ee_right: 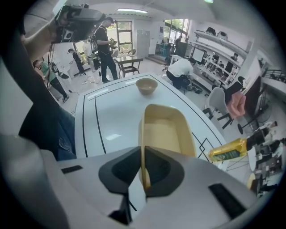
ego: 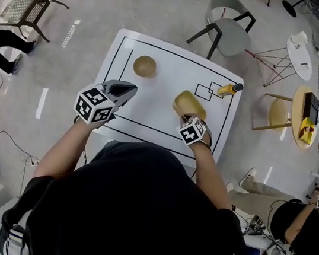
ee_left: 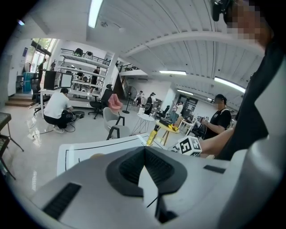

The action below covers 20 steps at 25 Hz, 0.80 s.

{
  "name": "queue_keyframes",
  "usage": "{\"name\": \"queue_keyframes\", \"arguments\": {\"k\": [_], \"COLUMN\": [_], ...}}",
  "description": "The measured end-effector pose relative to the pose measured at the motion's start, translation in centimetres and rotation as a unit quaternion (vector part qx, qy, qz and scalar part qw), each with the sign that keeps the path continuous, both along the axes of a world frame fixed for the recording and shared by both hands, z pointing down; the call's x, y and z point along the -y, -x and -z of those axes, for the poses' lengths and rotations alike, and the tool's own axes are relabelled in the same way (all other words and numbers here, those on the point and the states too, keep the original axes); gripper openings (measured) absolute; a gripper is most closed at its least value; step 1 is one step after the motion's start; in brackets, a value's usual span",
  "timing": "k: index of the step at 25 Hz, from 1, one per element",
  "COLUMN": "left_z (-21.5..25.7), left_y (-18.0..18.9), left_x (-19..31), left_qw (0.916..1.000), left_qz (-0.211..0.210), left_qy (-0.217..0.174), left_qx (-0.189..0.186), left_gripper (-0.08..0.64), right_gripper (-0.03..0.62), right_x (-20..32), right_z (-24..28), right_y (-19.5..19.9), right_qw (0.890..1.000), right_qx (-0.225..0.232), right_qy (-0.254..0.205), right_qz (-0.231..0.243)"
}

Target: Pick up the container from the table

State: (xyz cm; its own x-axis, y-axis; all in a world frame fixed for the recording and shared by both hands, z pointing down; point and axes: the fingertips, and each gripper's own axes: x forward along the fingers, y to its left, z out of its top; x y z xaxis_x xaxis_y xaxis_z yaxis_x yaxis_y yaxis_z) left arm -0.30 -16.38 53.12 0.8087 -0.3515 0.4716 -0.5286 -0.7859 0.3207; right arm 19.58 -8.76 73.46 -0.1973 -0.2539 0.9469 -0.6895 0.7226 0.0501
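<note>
The container point(ego: 188, 104) is a pale yellow rectangular tub on the right half of the white table point(ego: 169, 65). My right gripper point(ego: 191, 117) is shut on its near rim. In the right gripper view the rim stands edge-on between the dark pads point(ee_right: 158, 167), and the empty container point(ee_right: 167, 134) stretches away from my right gripper point(ee_right: 143, 150). Whether its far end still touches the table point(ee_right: 111, 116) I cannot tell. My left gripper point(ego: 132, 90) hovers over the table's left half, shut, with nothing held. In its own view the left gripper point(ee_left: 145, 147) has its jaws meeting at the tip.
A wooden bowl point(ego: 144, 66) sits at the far left of the table, and a yellow bottle point(ego: 230, 89) lies by the right edge. A grey chair point(ego: 226, 29) and round side tables point(ego: 299, 55) stand beyond. A seated person point(ego: 289, 216) is at the right.
</note>
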Motion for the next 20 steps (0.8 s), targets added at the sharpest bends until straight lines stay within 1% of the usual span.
{"name": "queue_keyframes", "arguments": {"k": [9, 13, 20], "left_z": [1.1, 1.3, 1.4], "left_y": [0.1, 0.3, 0.4], "left_x": [-0.3, -0.5, -0.8], "left_qw": [0.9999, 0.9998, 0.9997], "left_qz": [-0.006, -0.008, -0.015], "left_qy": [-0.013, -0.016, -0.018], "left_qx": [-0.009, -0.008, -0.008], "left_gripper": [0.006, 0.006, 0.006], "right_gripper": [0.028, 0.028, 0.028], "right_x": [0.0, 0.0, -0.5], "right_z": [1.8, 2.4, 3.2], "right_y": [-0.2, -0.4, -1.1], "right_qw": [1.000, 1.000, 0.999], "right_qx": [-0.005, -0.011, -0.017], "right_qy": [-0.014, -0.024, -0.028], "right_qz": [-0.009, -0.012, -0.021]}}
